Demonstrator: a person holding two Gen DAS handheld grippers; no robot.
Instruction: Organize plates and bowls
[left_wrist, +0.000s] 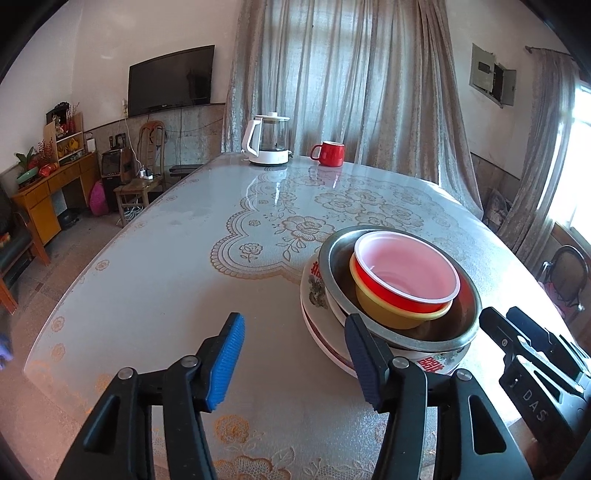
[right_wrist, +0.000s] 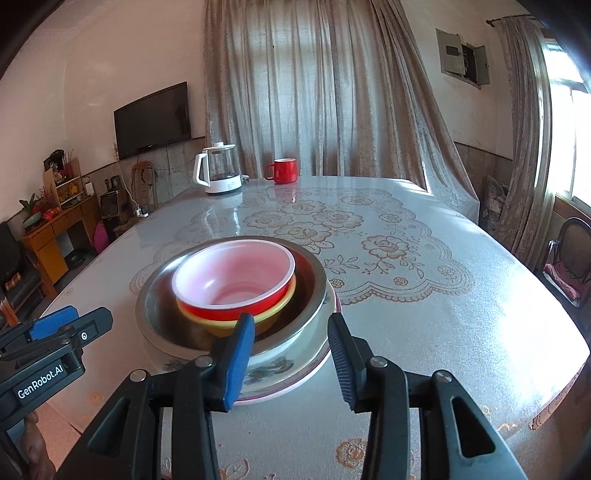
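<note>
Since the red bowl (right_wrist: 236, 284) already nests atop the steel bowl (right_wrist: 155, 314), both tools, left tool (left_wrist: 295, 363) and right tool (right_wrist: 291, 363), flank it part-open, empty.

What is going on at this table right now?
A person holds a hand-held gripper in each hand over a stack of dishes: a red bowl nested in a yellow bowl, inside a metal bowl, on patterned plates. The left hand-held gripper and right hand-held gripper are both open and hold nothing; the stack sits beside or just beyond their fingers. A kettle and mug stand at the table's far end.
</note>
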